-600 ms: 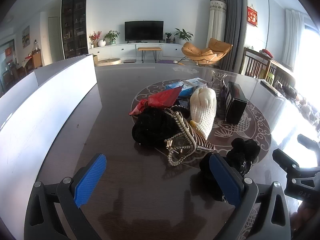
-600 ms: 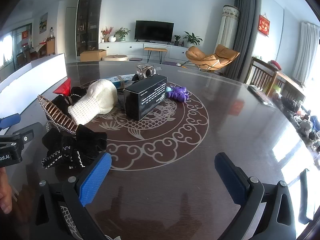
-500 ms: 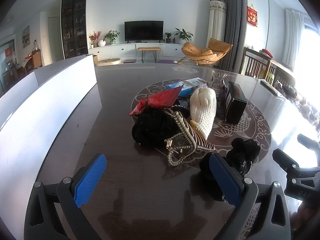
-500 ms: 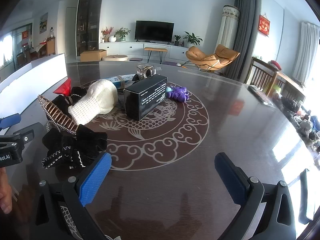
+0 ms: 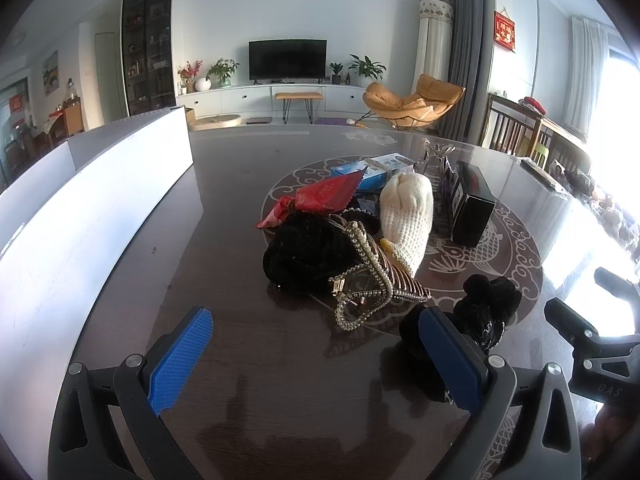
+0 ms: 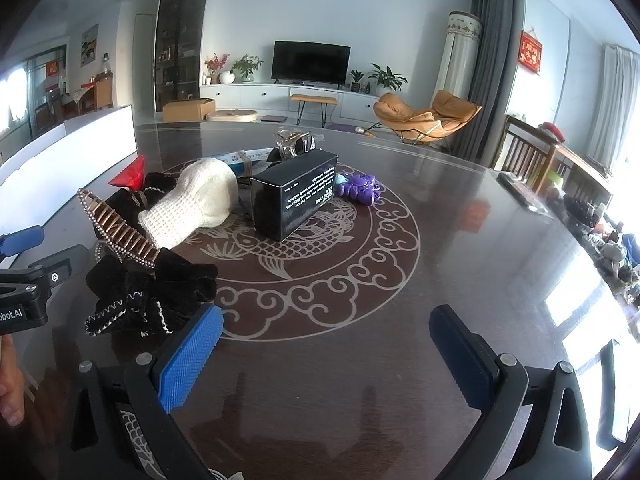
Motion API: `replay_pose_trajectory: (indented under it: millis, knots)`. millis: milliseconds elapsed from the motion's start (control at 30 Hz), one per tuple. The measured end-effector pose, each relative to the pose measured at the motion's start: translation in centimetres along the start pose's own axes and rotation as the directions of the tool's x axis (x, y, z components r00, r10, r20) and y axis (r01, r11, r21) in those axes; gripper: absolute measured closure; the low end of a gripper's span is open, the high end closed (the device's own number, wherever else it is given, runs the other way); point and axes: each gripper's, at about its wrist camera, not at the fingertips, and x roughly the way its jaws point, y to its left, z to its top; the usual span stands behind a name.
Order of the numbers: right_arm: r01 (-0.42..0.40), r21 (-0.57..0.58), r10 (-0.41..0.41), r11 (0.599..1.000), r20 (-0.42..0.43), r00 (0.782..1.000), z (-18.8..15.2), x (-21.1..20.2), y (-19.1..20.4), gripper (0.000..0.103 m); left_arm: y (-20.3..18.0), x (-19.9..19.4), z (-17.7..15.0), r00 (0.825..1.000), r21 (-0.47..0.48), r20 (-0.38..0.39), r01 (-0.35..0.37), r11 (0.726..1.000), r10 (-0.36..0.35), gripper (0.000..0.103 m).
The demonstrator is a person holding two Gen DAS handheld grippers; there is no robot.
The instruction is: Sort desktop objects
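A pile of objects lies on the dark round table point(image 5: 248, 360). It holds a black fuzzy item point(image 5: 308, 248), a pearl and gold hair clip point(image 5: 368, 280), a cream knitted hat point(image 5: 408, 216), a red packet point(image 5: 324, 196), a blue box point(image 5: 376, 170) and a black box point(image 5: 470, 208). A black bow point(image 5: 488, 308) lies nearest, just beyond my left gripper's right finger. My left gripper point(image 5: 316, 354) is open and empty. My right gripper point(image 6: 324, 354) is open and empty above the table; the black bow point(image 6: 148, 296) lies to its left, the black box point(image 6: 296, 196) and hat point(image 6: 196, 204) farther off.
A long white box point(image 5: 80, 208) runs along the table's left side. A purple toy point(image 6: 360, 188) lies beyond the black box. A remote point(image 6: 516, 190) and clutter sit at the table's right edge. My right gripper's frame shows in the left wrist view point(image 5: 592, 344).
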Motion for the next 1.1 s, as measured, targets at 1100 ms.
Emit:
replay_pose_trajectory:
  millis: [1100]
  knots:
    - [-0.047,0.032,0.049,0.998,-0.070,0.996,-0.1,1.6,-0.5,0.000,0.1,0.5,0.1,1.000,0.000,-0.011,0.019,1.000,-0.019,0.000]
